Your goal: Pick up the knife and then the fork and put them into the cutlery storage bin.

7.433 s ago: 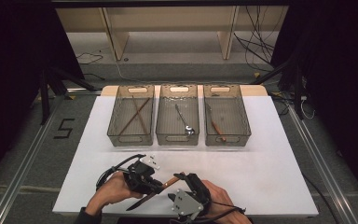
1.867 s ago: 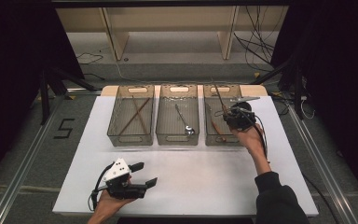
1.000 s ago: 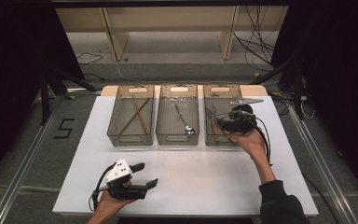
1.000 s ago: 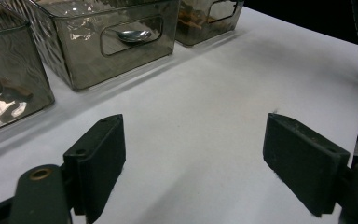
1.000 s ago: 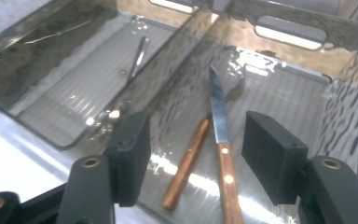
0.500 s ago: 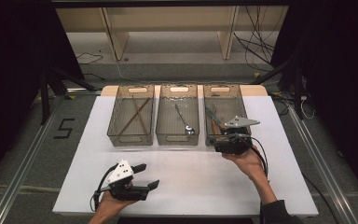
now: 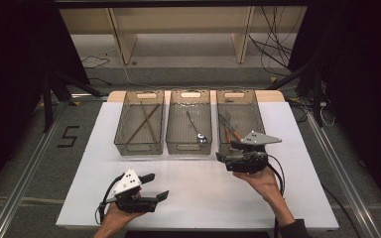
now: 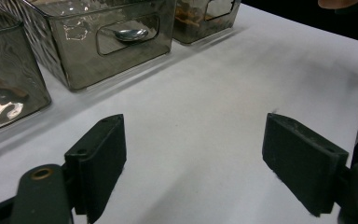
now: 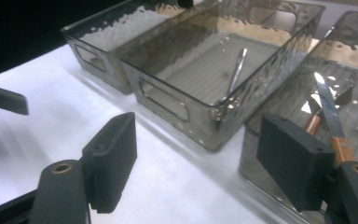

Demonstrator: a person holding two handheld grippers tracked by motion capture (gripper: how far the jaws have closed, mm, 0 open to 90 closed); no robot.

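A white table (image 7: pixel 198 198) carries three clear smoked-plastic bins in a row near its far edge, seen from above.

At the near left, a hand holds the left tool (image 7: pixel 155 187) low over the table, well apart from the bins. Its two black jaws point toward the right and stand wide apart, with nothing between them; in the left gripper view (image 8: pixel 193 163) bare white table shows in the gap.

The left bin (image 7: pixel 121 130) holds two long thin brown sticks (image 7: pixel 144 124), crossed over each other.

The middle bin (image 7: pixel 175 145) holds a single metal spoon (image 7: pixel 197 130), lying lengthwise with its bowl toward the near end. In the left gripper view the bowl of the spoon (image 8: pixel 130 34) shows through the bin's handle cut-out.

The right bin (image 7: pixel 258 116) holds knives with brown handles (image 7: pixel 229 127), lying lengthwise, blades toward the far end. In the right gripper view one knife (image 9: pixel 331 122) lies on the ribbed bin floor, its blade bright — the handle is partly hidden behind a jaw.

At the right, a hand holds the right tool (image 7: pixel 220 157) just in front of the near end of the right bin, its grey three-cornered plate on top. Its jaws have just been opening and now stand wide apart, holding nothing; in the right gripper view (image 9: pixel 196 165) the gap frames the table and the near corner of the middle bin.
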